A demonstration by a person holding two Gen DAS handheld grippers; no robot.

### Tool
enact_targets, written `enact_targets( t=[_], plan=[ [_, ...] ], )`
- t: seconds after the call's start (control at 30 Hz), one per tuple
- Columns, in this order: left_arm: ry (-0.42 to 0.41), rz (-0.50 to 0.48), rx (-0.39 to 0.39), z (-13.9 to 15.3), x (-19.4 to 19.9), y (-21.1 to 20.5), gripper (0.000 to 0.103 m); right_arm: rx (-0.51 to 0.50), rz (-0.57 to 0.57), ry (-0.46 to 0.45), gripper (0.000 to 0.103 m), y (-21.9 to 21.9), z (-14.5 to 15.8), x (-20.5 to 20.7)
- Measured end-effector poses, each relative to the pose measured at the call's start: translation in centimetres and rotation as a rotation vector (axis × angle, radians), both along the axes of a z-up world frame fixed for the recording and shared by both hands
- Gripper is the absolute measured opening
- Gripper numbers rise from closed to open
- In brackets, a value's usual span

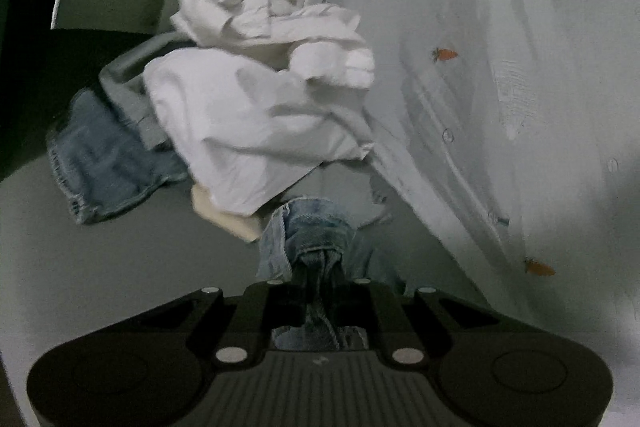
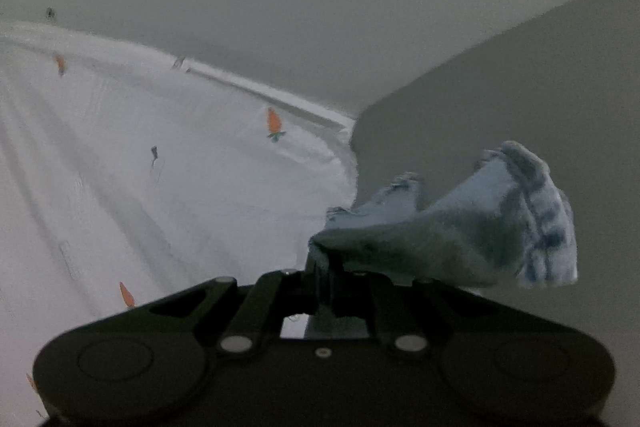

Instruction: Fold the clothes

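With the left gripper (image 1: 318, 273) and right gripper (image 2: 324, 267) each clamped on bunched denim garment (image 1: 312, 231), the pair does best to draw it taut over the grey table (image 1: 120, 267), clear of the white pile (image 1: 256, 99) and carrot-print shirt (image 1: 500, 107) alongside.

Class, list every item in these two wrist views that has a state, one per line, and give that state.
Left claw: shut on the denim garment.
Right claw: shut on denim as well.
Denim garment: bunched, gripped by both claws.
White clothes: crumpled in a heap.
Carrot-print shirt: spread out, buttons showing.
Second denim piece: rumpled, partly under the heap.
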State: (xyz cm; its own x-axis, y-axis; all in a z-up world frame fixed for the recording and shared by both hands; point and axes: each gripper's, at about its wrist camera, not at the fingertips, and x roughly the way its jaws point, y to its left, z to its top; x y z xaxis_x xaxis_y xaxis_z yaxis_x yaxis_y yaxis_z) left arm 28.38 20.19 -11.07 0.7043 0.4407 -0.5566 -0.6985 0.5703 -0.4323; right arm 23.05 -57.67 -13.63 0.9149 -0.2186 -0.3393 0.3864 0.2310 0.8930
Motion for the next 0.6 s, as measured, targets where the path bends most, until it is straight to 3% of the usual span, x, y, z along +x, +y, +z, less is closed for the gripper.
enact_targets(
  t=[0.2,0.43,0.57,0.6],
  plan=[
    [-0.004,0.006,0.001,1.2,6.8,-0.1,0.012,-0.048,0.058,0.031,0.004,-0.6,0.6,10.3],
    [0.064,0.042,0.038,-2.0,19.2,0.2,0.015,-0.176,0.211,0.113,0.004,-1.1,-0.3,29.0],
    [0.141,0.121,0.005,-6.1,25.6,1.0,0.027,-0.236,0.374,0.278,0.022,-0.1,-4.5,40.4],
    [0.164,0.122,-0.017,-7.1,26.7,1.0,0.026,-0.252,0.387,0.313,0.023,0.4,-5.4,41.5]
  ],
)
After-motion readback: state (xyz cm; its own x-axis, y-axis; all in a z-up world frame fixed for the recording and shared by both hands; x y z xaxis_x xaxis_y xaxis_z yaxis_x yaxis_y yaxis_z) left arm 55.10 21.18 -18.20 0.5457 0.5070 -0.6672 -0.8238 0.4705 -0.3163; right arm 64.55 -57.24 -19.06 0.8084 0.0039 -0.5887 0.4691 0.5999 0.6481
